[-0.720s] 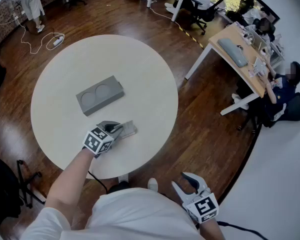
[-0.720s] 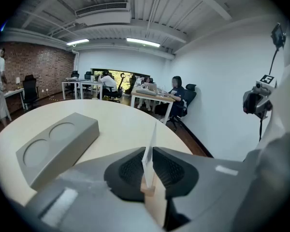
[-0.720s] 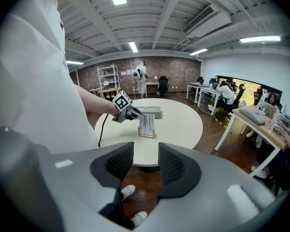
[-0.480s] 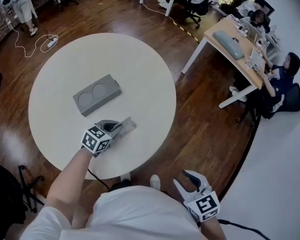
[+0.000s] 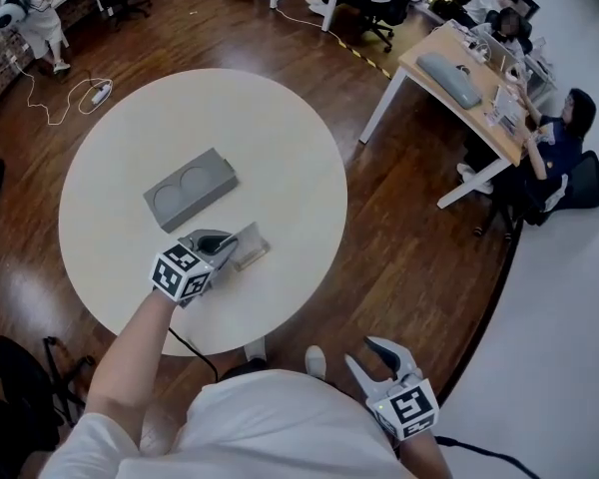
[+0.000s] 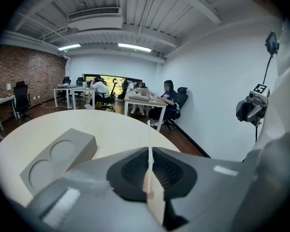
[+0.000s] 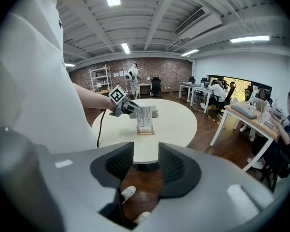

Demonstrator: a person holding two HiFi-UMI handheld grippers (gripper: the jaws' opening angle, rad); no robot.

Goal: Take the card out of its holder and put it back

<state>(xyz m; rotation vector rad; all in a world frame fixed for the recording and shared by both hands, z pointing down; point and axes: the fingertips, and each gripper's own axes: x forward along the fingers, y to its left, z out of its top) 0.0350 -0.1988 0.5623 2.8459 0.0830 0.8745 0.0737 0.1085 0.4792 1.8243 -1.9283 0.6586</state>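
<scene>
Plainly, the left gripper [image 6: 150, 154] has its jaws pressed together on the thin card [image 6: 149, 138], pinching it by one edge. The card stands upright in its small wooden holder [image 7: 145, 131], near the front of the round table [image 5: 280, 148]. The right gripper [image 7: 146, 166] hangs well off the table with its jaws wide and nothing between them. The step in hand looks like the withdrawal: the next move calls for a straight upward pull, since the unheld holder may lift along with the card.
</scene>
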